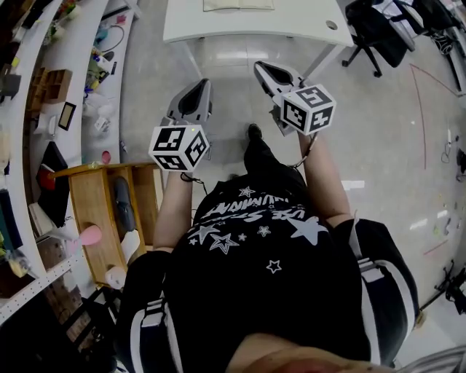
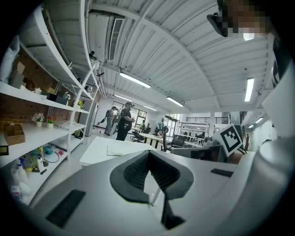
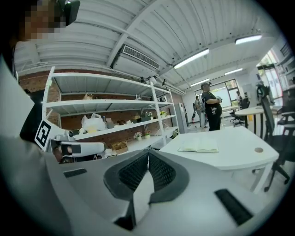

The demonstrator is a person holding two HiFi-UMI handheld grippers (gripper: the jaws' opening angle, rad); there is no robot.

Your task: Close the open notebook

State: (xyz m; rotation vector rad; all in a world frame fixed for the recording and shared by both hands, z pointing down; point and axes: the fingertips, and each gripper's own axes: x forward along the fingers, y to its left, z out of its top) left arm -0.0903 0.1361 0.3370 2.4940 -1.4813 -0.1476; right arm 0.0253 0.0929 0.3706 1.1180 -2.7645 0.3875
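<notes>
An open notebook (image 1: 239, 4) lies flat on the white table (image 1: 218, 29) ahead of me, its pale pages up. It shows small in the left gripper view (image 2: 120, 150) and clearer in the right gripper view (image 3: 199, 146). My left gripper (image 1: 202, 84) and right gripper (image 1: 263, 67) are held side by side in the air, short of the table's near edge and well apart from the notebook. Both are shut with nothing between the jaws, which meet at the tips in the left gripper view (image 2: 148, 152) and the right gripper view (image 3: 148, 152).
White shelving (image 1: 44, 109) full of small items runs along the left, with a wooden cart (image 1: 98, 211) beside my left leg. Black office chairs (image 1: 375, 33) stand at the table's right end. People (image 2: 124, 123) stand far off beyond the table.
</notes>
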